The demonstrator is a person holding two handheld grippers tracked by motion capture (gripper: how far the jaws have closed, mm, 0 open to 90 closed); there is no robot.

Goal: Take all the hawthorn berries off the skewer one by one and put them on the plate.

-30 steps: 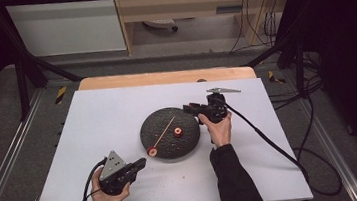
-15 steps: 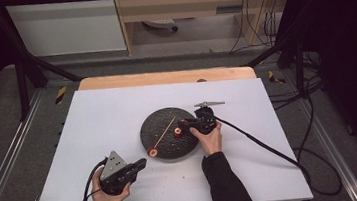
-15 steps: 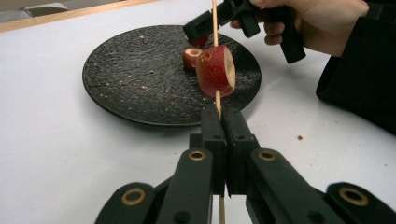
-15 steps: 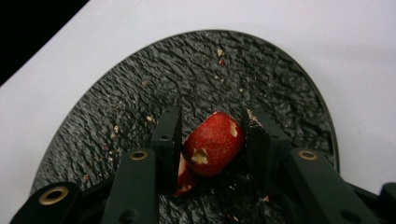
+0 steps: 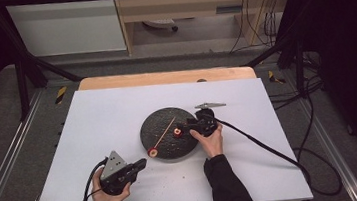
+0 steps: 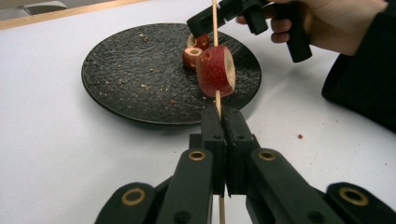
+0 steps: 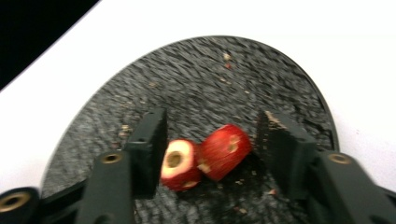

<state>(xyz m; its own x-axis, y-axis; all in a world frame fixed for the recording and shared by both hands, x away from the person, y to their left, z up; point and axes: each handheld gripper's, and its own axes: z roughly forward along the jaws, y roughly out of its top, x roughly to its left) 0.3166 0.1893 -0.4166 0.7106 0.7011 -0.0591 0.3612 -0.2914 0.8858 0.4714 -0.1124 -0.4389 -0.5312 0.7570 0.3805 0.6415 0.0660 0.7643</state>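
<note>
A round black plate (image 5: pixel 163 142) lies mid-table. My left gripper (image 6: pixel 222 117) is shut on a thin wooden skewer (image 6: pixel 215 18) that slants up over the plate. One red apple piece (image 6: pixel 215 70) is threaded on the skewer, just beyond the jaws. In the high view this gripper (image 5: pixel 141 163) sits at the plate's near-left rim. Two more apple pieces (image 7: pixel 180 164) (image 7: pixel 227 149) lie side by side on the plate. My right gripper (image 7: pixel 212 133) is open and straddles both, low over the plate (image 7: pixel 201 79). From above, the right gripper (image 5: pixel 180 128) reaches in from the plate's right side.
The plate rests on a white board (image 5: pixel 98 119) over a wooden table (image 5: pixel 164 77). Crumbs dot the plate and the board near it. A black cable (image 5: pixel 261 144) trails from the right gripper toward the right edge. Metal frame rails (image 5: pixel 23 81) stand at the sides.
My right gripper has moved left and down from the plate's far-right rim, and now has its open jaws around the two loose apple pieces. The left gripper has barely shifted.
</note>
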